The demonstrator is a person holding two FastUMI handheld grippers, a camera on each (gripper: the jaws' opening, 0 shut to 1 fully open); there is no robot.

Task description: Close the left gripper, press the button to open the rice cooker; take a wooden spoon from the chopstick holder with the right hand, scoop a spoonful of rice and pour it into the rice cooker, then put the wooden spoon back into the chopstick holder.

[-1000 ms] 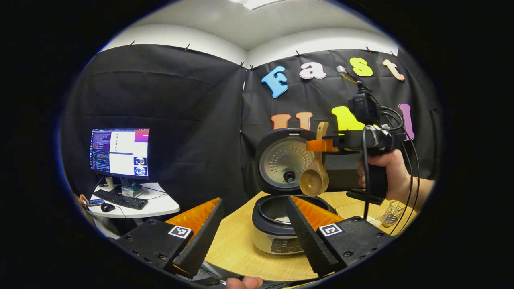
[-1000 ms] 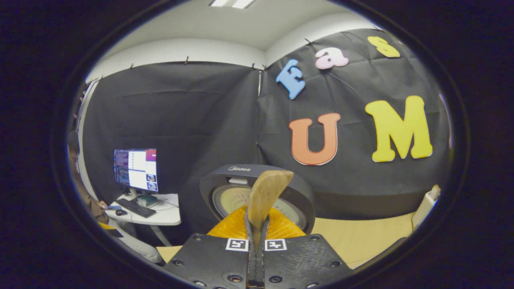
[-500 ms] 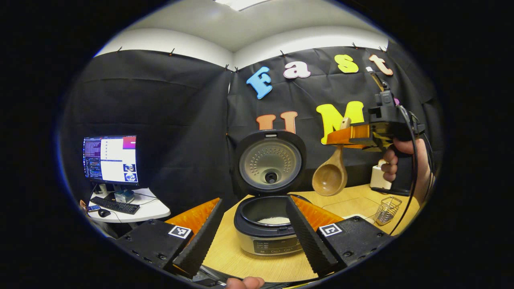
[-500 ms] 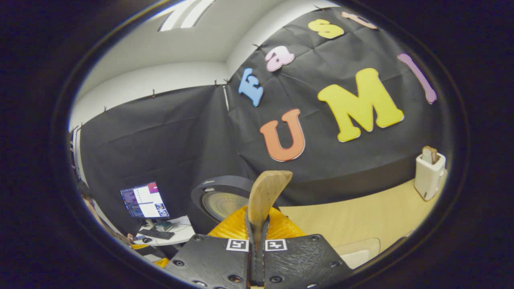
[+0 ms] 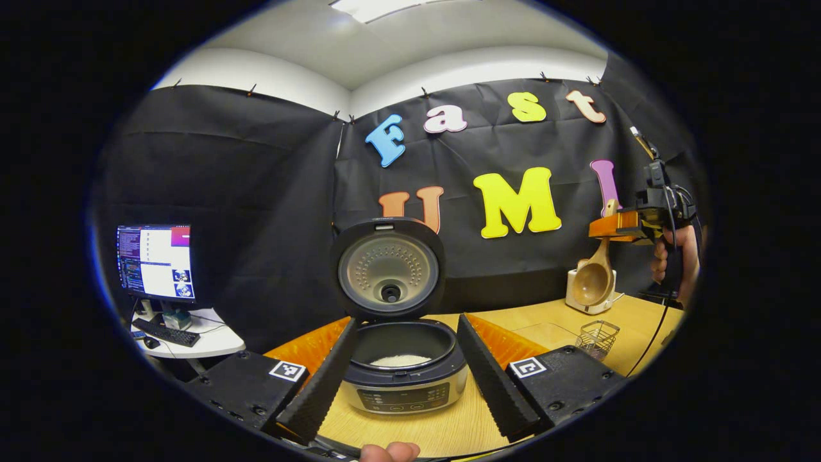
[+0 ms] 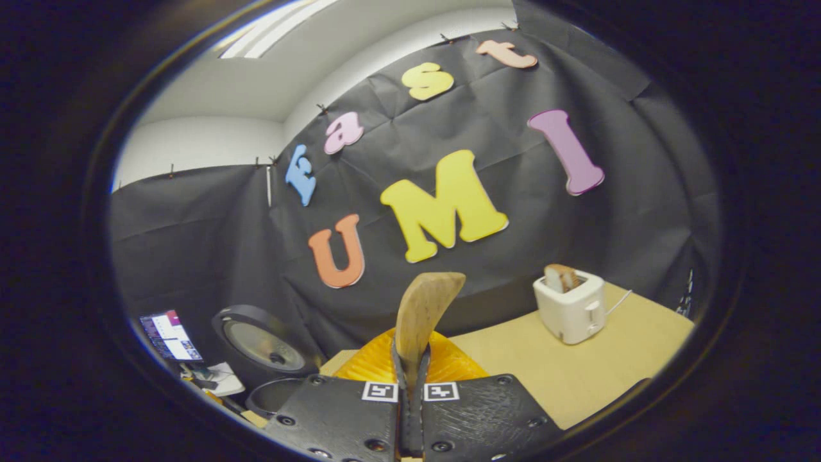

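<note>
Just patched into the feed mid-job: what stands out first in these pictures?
The rice cooker sits open at centre on the table, lid upright, white rice in the pot, framed by the open left gripper. At far right, the right gripper holds the wooden spoon in the air, bowl hanging down in front of a white toaster. A wire holder stands below it.

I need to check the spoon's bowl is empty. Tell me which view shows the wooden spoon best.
The left gripper view: the wooden spoon hangs bowl-down from the right gripper, its hollow facing the camera and looking empty, in front of the toaster. The right gripper view shows just the handle end sticking up between that gripper's shut fingers.
</note>
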